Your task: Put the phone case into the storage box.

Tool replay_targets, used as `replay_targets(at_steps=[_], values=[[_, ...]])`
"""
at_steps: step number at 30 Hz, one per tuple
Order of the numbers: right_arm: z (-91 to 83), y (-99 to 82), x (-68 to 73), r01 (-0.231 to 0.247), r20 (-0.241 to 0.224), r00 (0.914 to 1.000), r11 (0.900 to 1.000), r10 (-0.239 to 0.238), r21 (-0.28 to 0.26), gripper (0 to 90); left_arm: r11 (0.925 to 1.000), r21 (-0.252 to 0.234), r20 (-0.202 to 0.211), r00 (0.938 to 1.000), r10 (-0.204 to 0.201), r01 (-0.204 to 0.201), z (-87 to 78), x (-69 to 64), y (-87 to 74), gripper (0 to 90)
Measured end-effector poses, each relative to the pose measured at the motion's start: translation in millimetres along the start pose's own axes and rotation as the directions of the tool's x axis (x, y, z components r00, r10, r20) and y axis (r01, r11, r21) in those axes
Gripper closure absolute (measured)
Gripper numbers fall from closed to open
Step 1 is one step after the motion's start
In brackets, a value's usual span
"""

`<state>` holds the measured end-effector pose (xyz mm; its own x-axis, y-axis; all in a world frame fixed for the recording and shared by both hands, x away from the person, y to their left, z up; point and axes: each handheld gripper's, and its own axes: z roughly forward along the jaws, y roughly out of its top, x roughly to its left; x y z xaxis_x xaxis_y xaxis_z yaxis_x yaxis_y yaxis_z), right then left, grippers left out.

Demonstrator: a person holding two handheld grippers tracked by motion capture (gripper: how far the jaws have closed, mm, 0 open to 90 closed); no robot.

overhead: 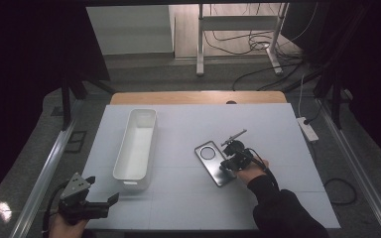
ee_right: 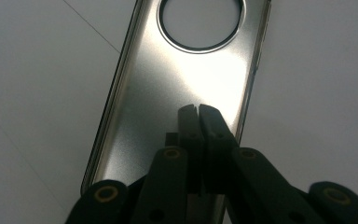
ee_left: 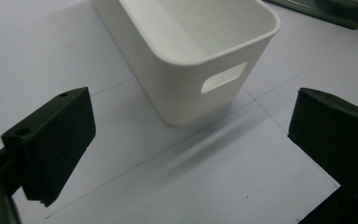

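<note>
The big white table (overhead: 188, 208) holds a long white bin (overhead: 136, 148) near its left edge, set lengthways so things can drop in. A shiny phone case (overhead: 213, 161) with a round hole lies flat a bit right of the middle, close to the near edge. The right gripper (ee_right: 198, 109) sits low over the case with its jaws shut tight together, nothing between them, maybe to push or slide it. The left gripper (overhead: 99, 191) waits at the near left corner, jaws wide open, pointed at the bin
</note>
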<state>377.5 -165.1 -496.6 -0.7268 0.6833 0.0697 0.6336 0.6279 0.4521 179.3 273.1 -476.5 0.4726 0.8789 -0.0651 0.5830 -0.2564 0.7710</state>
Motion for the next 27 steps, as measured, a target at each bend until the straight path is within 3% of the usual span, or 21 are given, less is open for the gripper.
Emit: replay_targets(at_steps=[4,5,11,16,20,23,27], values=[[-1.5,0.8,-0.1,-0.001,0.006,1.0000,1.0000,0.001,-0.008,79.8,1.0000,0.000,0.001,1.0000,-0.002,0.002,0.0,-0.1,0.0,1.3],[-2.7,1.6,0.0,0.001,0.028,0.9996,0.9999,-0.001,-0.015,72.3,1.0000,0.000,0.000,1.0000,-0.001,0.001,0.0,0.1,0.0,1.3],[-3.8,2.1,-1.2,-0.004,0.062,0.9981,0.9996,0.006,-0.029,56.9,1.0000,0.000,0.000,1.0000,-0.002,0.002,-0.1,0.1,-0.1,1.3],[-0.5,1.8,-6.4,-0.030,0.078,0.9964,0.9990,0.032,-0.033,30.6,1.0000,0.000,0.000,1.0000,-0.002,0.002,-0.1,0.2,-0.1,1.3],[3.4,1.0,-9.9,-0.049,0.105,0.9932,0.9985,0.052,-0.023,16.7,1.0000,-0.001,0.000,1.0000,-0.003,0.003,-0.1,0.2,-0.1,1.3],[5.6,0.2,-12.6,-0.062,0.117,0.9911,0.9980,0.063,-0.014,17.7,1.0000,0.000,0.000,1.0000,-0.002,0.002,-0.1,0.1,-0.1,1.3],[4.6,-0.1,-13.9,-0.056,0.100,0.9934,0.9984,0.057,-0.010,37.7,1.0000,0.000,0.001,1.0000,-0.003,0.003,-0.1,0.2,-0.1,1.3]])
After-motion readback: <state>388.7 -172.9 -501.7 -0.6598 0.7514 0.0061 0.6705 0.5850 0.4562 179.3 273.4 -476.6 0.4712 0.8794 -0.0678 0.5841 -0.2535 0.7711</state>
